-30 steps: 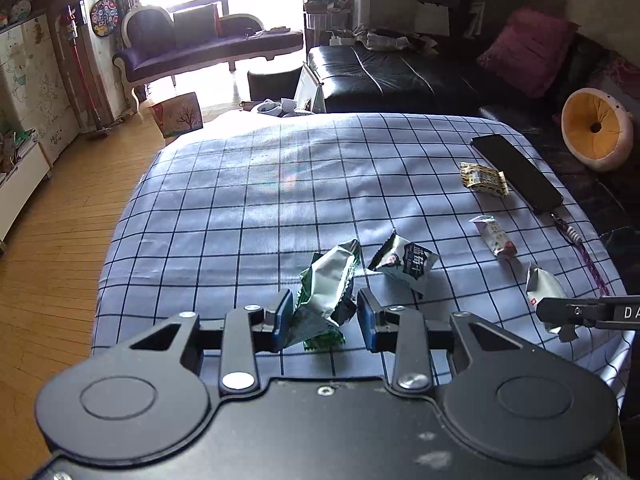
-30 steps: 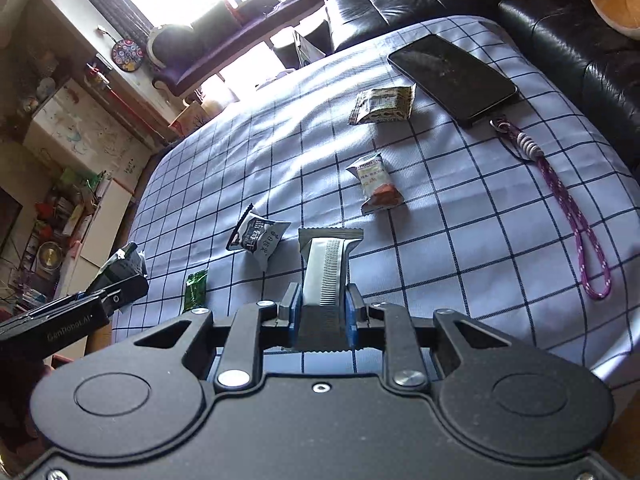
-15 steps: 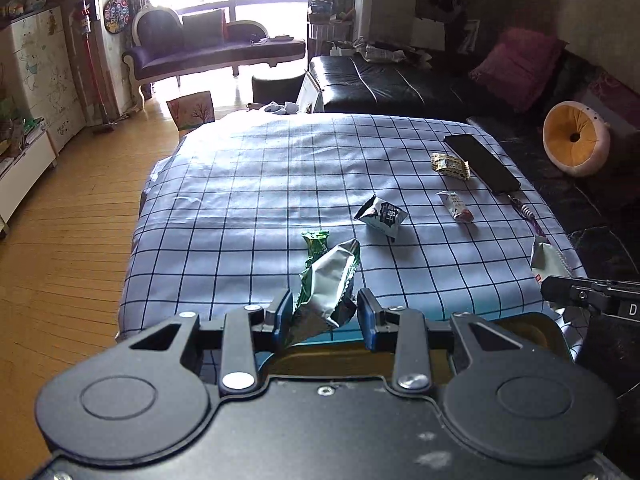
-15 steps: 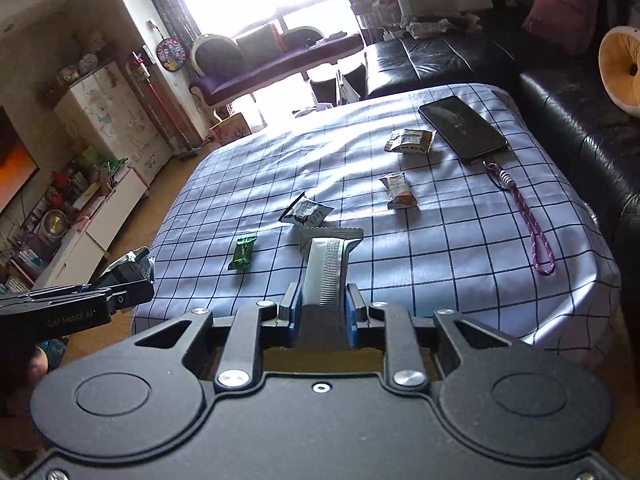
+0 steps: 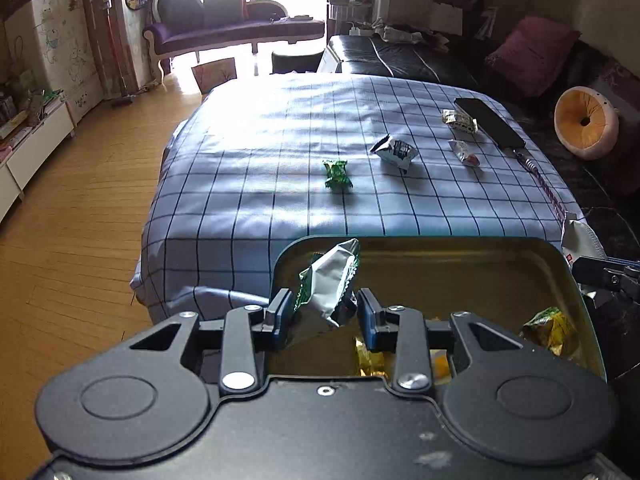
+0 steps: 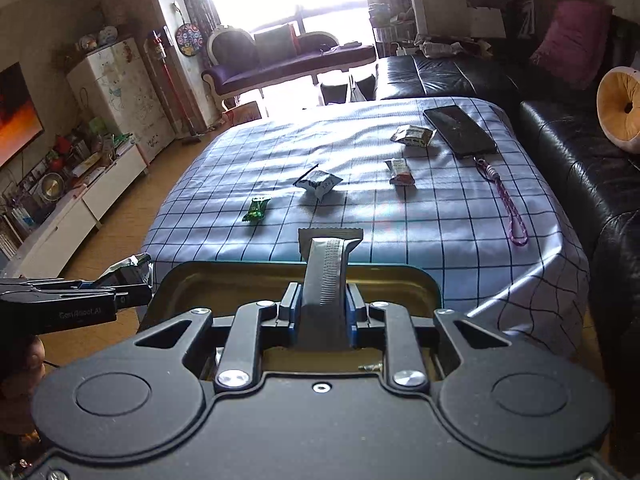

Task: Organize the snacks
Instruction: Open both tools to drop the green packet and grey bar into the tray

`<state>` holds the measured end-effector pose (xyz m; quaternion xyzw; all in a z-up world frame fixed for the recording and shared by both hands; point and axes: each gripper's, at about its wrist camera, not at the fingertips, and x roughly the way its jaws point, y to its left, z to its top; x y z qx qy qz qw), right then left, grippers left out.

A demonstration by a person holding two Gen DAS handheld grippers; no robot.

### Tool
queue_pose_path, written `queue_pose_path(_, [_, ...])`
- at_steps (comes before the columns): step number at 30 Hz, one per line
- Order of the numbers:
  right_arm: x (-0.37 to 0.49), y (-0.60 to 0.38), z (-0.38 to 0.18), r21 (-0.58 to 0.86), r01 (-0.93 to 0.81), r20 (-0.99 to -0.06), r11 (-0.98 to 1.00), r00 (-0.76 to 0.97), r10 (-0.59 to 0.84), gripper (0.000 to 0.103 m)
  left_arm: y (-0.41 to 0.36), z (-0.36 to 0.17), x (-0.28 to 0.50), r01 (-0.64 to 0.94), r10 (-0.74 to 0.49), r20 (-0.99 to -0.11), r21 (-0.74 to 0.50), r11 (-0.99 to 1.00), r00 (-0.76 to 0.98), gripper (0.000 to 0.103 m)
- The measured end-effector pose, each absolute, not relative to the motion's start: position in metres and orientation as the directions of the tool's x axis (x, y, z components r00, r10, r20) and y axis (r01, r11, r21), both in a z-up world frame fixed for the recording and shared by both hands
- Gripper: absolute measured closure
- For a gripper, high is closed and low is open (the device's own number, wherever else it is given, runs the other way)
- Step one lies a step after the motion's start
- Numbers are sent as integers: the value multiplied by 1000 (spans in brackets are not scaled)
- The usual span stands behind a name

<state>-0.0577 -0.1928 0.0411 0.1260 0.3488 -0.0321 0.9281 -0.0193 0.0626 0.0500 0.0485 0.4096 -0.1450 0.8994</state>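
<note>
Both hands are over the tin box (image 5: 560, 256) by the table's near edge. L hand-held gripper (image 5: 325, 314) grips a silver-green bag (image 5: 330, 280); R hand-held gripper (image 6: 323, 312) pinches a grey pack (image 6: 326, 268). Some snacks are already in the box. Four snacks (image 5: 394, 152) are left on the table (image 5: 260, 160).

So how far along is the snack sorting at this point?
Partly done. Some yellow packets already lie in the gold tin. The left gripper holds a green-and-silver packet over it; the right gripper holds a grey packet. Four remain on the checked cloth: a green candy, black-and-white bag, red-tipped stick and packet beside the phone.
</note>
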Motion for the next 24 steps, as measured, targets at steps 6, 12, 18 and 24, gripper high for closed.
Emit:
queue_pose_path(6, [-67,-193,26,219,160,-699,963,714,41,71,64,31,-33,311,-226,-802,-53,949,553,68])
queue_pose_path(12, [-78,-190,19,241,174,-717,955,694,55,71,57,15,-46,353,-214,-835,-25,935,507,66])
queue_pose_path(18, [-80,-190,21,245,174,-713,954,699,55,71,55,17,-51,369,-218,-832,-17,929,511,71])
queue_pose_path(24, [-79,-186,24,248,163,-706,955,706,62,71,55,24,-52,368,-233,-811,-24,929,536,71])
